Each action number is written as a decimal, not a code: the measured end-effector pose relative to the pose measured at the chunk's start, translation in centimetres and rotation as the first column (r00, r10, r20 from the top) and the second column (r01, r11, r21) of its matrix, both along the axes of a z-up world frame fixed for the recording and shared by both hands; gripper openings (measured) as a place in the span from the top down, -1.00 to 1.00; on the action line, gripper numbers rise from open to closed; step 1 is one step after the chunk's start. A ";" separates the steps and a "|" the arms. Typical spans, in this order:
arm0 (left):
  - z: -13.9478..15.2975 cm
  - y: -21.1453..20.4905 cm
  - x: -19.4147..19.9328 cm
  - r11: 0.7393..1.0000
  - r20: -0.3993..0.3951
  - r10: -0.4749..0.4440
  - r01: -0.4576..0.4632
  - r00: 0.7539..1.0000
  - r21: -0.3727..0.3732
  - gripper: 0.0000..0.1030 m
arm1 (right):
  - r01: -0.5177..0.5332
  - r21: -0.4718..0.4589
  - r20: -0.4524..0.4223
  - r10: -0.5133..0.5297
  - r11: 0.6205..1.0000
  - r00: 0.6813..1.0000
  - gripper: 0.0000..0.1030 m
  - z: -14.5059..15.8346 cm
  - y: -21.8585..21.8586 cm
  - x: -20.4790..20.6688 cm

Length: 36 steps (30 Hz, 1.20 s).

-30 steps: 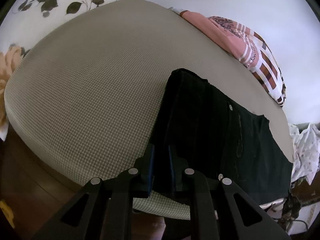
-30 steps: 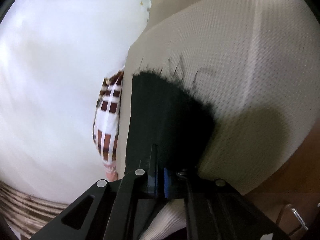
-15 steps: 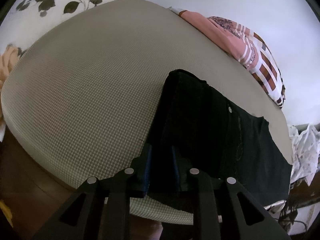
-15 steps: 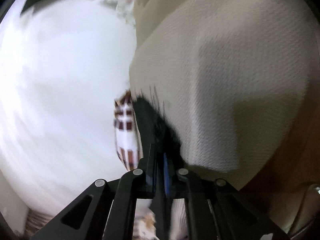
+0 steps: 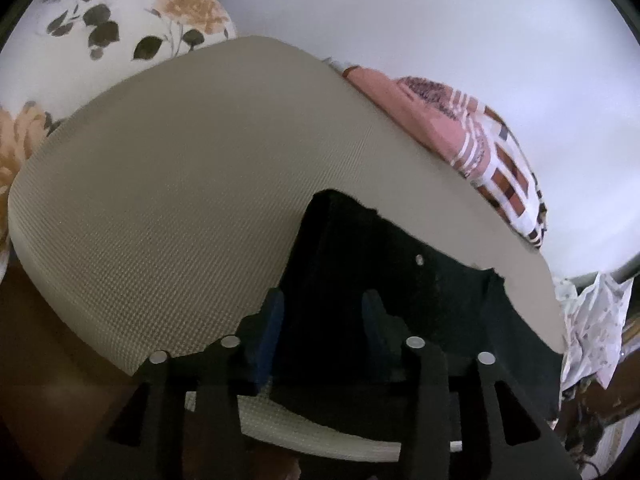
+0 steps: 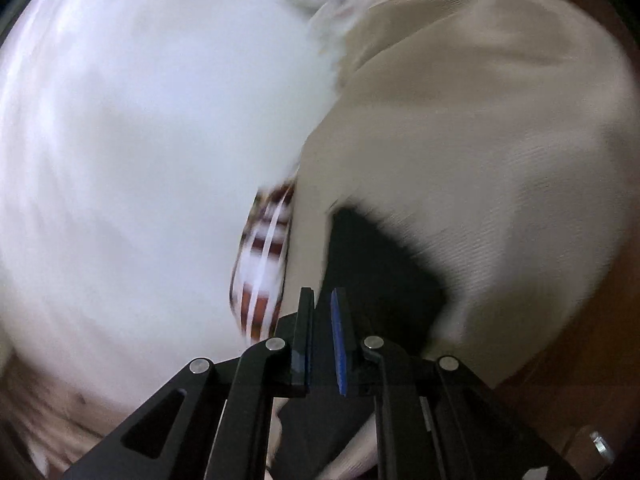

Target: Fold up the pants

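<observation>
Black pants [image 5: 400, 280] lie folded along the near right part of a beige cushion [image 5: 180, 200]. My left gripper [image 5: 322, 314] hovers just over their near edge. Its jaws are opening, with the blue pads wide apart and not pressing the cloth under them. The right wrist view is blurred by motion. There the pants [image 6: 380, 264] reach from the cushion [image 6: 500, 140] to my right gripper [image 6: 323, 320]. Its jaws are opening too: a narrow gap shows between the pads, with dark cloth in and behind it.
A pink and brown checked cloth [image 5: 480, 140] lies at the cushion's far right edge, and shows as a checked cloth [image 6: 264, 256] in the right view. Floral fabric [image 5: 140, 12] is at the back left and a white patterned cloth [image 5: 592, 320] at the right. Brown wood [image 5: 40, 340] runs under the cushion's near edge.
The left jaws, shut on the pants' edge before, have spread wide and lifted a little. The right gripper has risen and tilted, and its pads have parted slightly.
</observation>
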<state>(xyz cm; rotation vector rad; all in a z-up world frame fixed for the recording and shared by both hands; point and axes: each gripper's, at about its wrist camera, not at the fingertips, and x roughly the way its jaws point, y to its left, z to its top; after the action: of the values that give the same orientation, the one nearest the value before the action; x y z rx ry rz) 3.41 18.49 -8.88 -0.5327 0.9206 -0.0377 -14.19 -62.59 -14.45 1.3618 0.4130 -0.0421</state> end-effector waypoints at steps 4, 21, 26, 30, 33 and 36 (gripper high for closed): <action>0.1 -1.3 0.1 0.999 -0.003 -0.038 0.038 0.999 0.034 -0.03 | -0.296 -0.147 -0.027 0.296 0.944 0.955 0.73 3.5 7.6 8.7; -0.2 -0.3 0.1 0.996 -0.034 -0.038 0.041 0.999 0.073 -0.28 | -0.767 -0.627 -0.427 0.764 0.136 0.484 0.51 5.2 40.4 31.3; -2.0 0.4 0.3 0.999 -0.123 -0.017 0.021 0.992 0.026 -0.28 | -0.798 -0.603 -0.537 0.745 -0.010 0.397 0.51 2.8 42.3 33.8; -2.5 1.2 -0.1 1.000 -0.170 0.012 -0.017 0.985 -0.026 -0.28 | -0.827 -0.556 -0.580 0.750 -0.078 0.319 0.51 1.0 43.3 35.2; -2.8 1.8 -0.7 0.997 -0.198 0.035 -0.047 0.980 -0.058 -0.28 | -0.841 -0.530 -0.572 0.777 -0.105 0.264 0.51 0.5 44.3 36.0; -3.1 2.2 -1.5 0.995 -0.225 0.044 -0.063 0.973 -0.076 -0.28 | -0.830 -0.536 -0.575 0.787 -0.155 0.224 0.48 0.6 45.7 36.2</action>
<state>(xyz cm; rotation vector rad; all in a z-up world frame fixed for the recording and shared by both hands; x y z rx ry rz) 1.92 20.66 -11.97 -0.6479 1.1267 0.0337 21.98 -16.84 -13.82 -0.0931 1.1324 0.7812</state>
